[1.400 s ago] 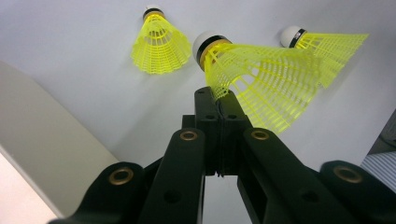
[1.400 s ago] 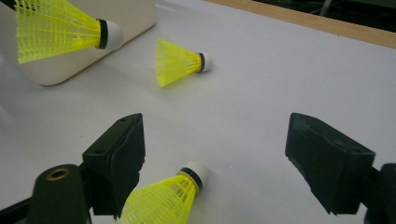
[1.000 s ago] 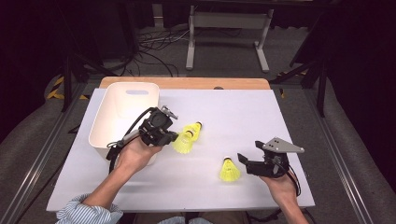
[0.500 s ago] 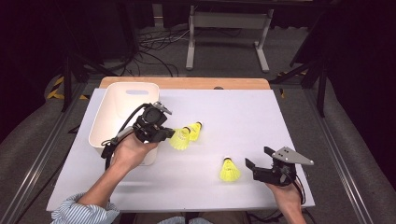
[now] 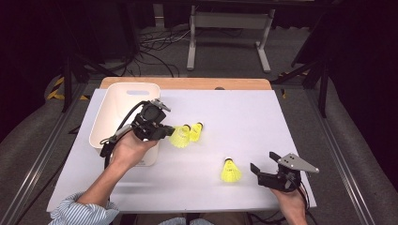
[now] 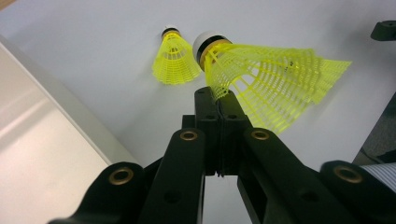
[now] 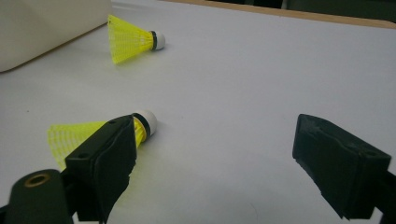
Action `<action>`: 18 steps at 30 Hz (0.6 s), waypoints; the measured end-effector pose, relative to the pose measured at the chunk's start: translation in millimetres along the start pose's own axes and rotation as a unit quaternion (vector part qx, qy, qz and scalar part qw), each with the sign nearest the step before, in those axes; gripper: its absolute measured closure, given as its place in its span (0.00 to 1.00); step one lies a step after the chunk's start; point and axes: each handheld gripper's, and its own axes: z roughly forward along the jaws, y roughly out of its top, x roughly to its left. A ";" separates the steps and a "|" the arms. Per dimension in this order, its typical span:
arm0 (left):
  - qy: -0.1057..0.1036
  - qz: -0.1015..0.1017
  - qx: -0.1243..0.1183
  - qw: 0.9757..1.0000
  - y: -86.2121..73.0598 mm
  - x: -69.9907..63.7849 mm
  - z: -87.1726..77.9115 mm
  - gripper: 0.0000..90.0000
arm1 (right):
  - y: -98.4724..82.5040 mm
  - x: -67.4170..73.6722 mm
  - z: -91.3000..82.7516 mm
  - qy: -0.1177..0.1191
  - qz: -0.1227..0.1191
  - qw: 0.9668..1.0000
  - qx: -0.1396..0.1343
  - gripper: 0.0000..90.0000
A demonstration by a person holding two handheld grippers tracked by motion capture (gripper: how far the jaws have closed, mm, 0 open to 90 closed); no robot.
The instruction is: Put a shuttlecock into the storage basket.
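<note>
Though partly jaw-hidden, shuttlecock (image 7: 70, 135) (skirt)

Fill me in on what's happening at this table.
A person works two handheld grippers. The left gripper is shut on the skirt of a yellow plastic shuttlecock beside the white plastic bin. The right gripper stands open near a second yellow shuttlecock lying on the white table. A third shuttlecock lies untouched.
</note>
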 end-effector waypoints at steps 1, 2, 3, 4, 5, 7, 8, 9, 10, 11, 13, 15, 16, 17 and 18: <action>0.000 -0.001 -0.002 1.000 0.0 0.7 -0.8 1.00 | -1.1 -0.5 -0.4 0.000 0.000 1.000 0.000 0.16; -0.001 -0.003 -0.002 1.000 -0.1 1.1 -1.6 1.00 | -2.2 -0.8 -0.6 -0.001 -0.001 1.000 -0.001 0.15; 0.000 -0.004 -0.004 1.000 -0.2 1.7 -2.5 1.00 | -3.1 -1.2 -1.0 -0.002 -0.001 1.000 -0.002 0.15; 0.001 -0.005 -0.006 1.000 -0.3 2.5 -3.3 1.00 | -4.0 -1.6 -1.5 -0.002 -0.002 1.000 -0.003 0.15; 0.003 -0.007 -0.007 1.000 -0.3 3.4 -4.5 1.00 | -5.0 -2.1 -2.1 -0.003 -0.002 1.000 -0.005 0.15; 0.006 -0.009 -0.010 1.000 -0.3 4.4 -6.1 1.00 | -8.1 -2.7 -3.1 -0.003 0.000 1.000 -0.010 0.15; 0.006 -0.009 -0.010 1.000 -0.3 4.4 -6.1 1.00 | -9.5 -2.8 -3.3 -0.004 -0.001 1.000 -0.010 0.15; 0.006 -0.011 -0.011 1.000 -0.4 4.8 -6.5 1.00 | -11.0 -2.6 -3.3 -0.004 -0.001 1.000 -0.011 0.15; 0.006 -0.011 -0.012 1.000 -0.4 5.2 -7.0 1.00 | -12.2 -2.6 -3.3 -0.004 -0.002 1.000 -0.012 0.15; 0.006 -0.011 -0.013 1.000 -0.4 6.1 -7.9 1.00 | -13.3 -2.7 -3.3 -0.004 -0.005 1.000 -0.011 0.15; 0.006 -0.014 -0.016 1.000 -0.7 7.6 -10.0 1.00 | -14.9 -2.6 -3.3 -0.005 -0.002 1.000 -0.012 0.15; 0.006 -0.015 -0.018 1.000 -0.9 8.7 -11.2 1.00 | -15.6 -3.0 -3.3 -0.006 -0.003 1.000 -0.012 0.15; 0.005 -0.016 -0.019 1.000 -1.1 9.7 -12.5 1.00 | -17.0 -3.3 -3.0 -0.006 -0.004 1.000 -0.012 0.14; 0.006 -0.019 -0.022 1.000 -1.9 11.2 -14.1 1.00 | -17.7 -3.4 -2.9 -0.006 -0.004 1.000 -0.011 0.14; 0.006 -0.019 -0.022 1.000 -1.9 11.2 -14.1 1.00 | -17.7 -3.4 -2.9 -0.006 -0.004 1.000 -0.011 0.14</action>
